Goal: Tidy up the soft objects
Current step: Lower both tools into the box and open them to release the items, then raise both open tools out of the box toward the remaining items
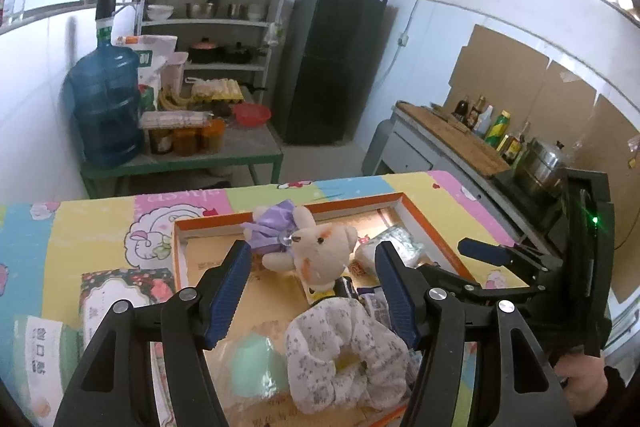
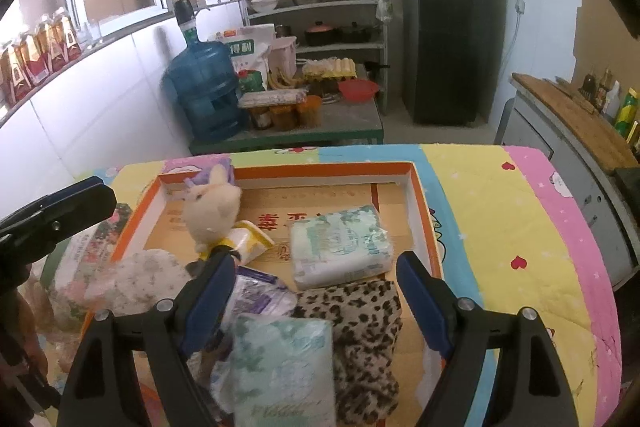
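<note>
Floral scrunchie (image 1: 340,351) lies in the orange-rimmed tray (image 1: 424,215), below the released left gripper (image 1: 312,291); right gripper (image 2: 316,291), also empty, should descend squarely over the leopard cloth (image 2: 368,339) inside.

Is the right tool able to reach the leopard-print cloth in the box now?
Probably yes. The right tool is open and empty, the leopard-print cloth lies uncovered between its fingers, and only a tissue pack sits beside it.

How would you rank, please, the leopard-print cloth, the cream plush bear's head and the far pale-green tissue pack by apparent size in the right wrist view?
1. Leopard-print cloth, though nearest the camera.
2. Far pale-green tissue pack.
3. Cream plush bear's head, farthest, so possibly understated.
</note>
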{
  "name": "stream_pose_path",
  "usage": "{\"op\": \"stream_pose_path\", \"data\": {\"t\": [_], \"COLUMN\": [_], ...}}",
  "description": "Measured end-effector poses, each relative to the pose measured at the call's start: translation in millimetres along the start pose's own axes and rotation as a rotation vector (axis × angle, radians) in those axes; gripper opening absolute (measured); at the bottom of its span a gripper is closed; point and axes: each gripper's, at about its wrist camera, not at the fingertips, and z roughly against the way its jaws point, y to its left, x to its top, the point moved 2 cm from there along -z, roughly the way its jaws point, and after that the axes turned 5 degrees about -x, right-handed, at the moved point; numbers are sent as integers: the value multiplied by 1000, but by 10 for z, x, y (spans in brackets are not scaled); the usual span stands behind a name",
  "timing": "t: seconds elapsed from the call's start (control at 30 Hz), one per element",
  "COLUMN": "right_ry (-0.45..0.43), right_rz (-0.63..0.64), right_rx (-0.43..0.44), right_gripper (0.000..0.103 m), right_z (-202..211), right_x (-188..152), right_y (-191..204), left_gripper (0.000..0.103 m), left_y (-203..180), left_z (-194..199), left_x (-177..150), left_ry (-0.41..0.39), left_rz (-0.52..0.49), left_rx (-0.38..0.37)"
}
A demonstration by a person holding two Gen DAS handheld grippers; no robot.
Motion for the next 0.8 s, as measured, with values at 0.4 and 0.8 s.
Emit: {"op": "stream_pose_path", "data": {"t": [0.4,0.8], "right_ry": [-38,-76], "right_rz": [18,17], "right_rx": [-1,2], "right_gripper": [83,83], "right_z": [360,717], "right_x": [-123,-319], "right_y": [221,352], "left_gripper": [66,66], "left_y": [-3,-109], "left_z": [419,816], "left_x": [-104,-262], "left_ry": [-45,-83], "left_rz": [-8,-27], "left_rx": [-8,-33]}}
